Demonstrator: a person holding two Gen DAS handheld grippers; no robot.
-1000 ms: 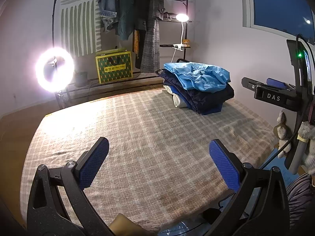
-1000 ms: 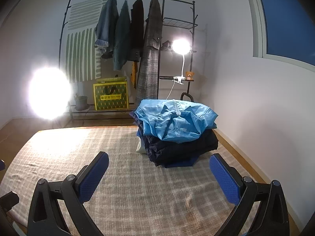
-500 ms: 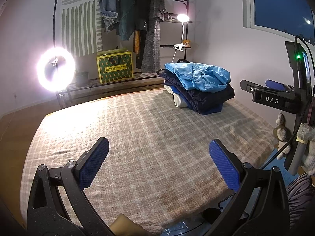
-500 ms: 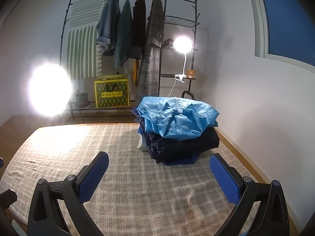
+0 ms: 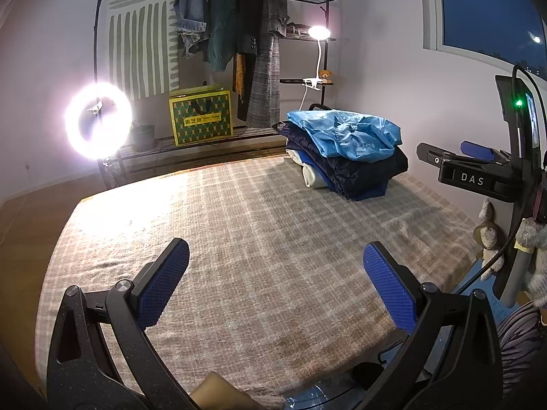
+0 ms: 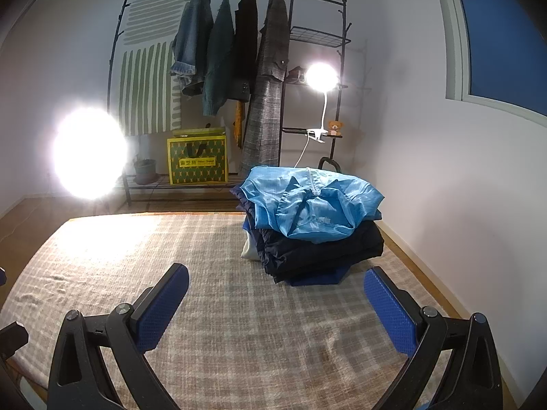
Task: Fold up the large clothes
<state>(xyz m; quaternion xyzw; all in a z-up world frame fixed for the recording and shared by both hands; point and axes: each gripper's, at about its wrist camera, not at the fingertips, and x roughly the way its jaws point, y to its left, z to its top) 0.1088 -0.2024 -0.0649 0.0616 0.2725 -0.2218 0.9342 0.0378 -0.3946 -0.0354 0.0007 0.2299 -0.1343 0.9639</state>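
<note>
A stack of folded clothes (image 5: 345,157) sits at the far right of the checked bed cover (image 5: 239,225); a light blue jacket (image 6: 314,205) lies on top of dark navy garments (image 6: 321,249). My left gripper (image 5: 275,283) is open and empty, held above the near edge of the bed, far from the stack. My right gripper (image 6: 275,304) is open and empty, above the bed a short way in front of the stack. The right gripper also shows at the right edge of the left wrist view (image 5: 478,167).
A clothes rack (image 6: 239,68) with hanging coats stands behind the bed, with a yellow-green box (image 6: 197,161) on its low shelf. A ring light (image 5: 98,121) glares at the left, a clip lamp (image 6: 321,77) at the right. White wall and window on the right.
My right gripper has drifted a little toward the stack and tilted up. My left gripper has stayed almost still. Both stay open.
</note>
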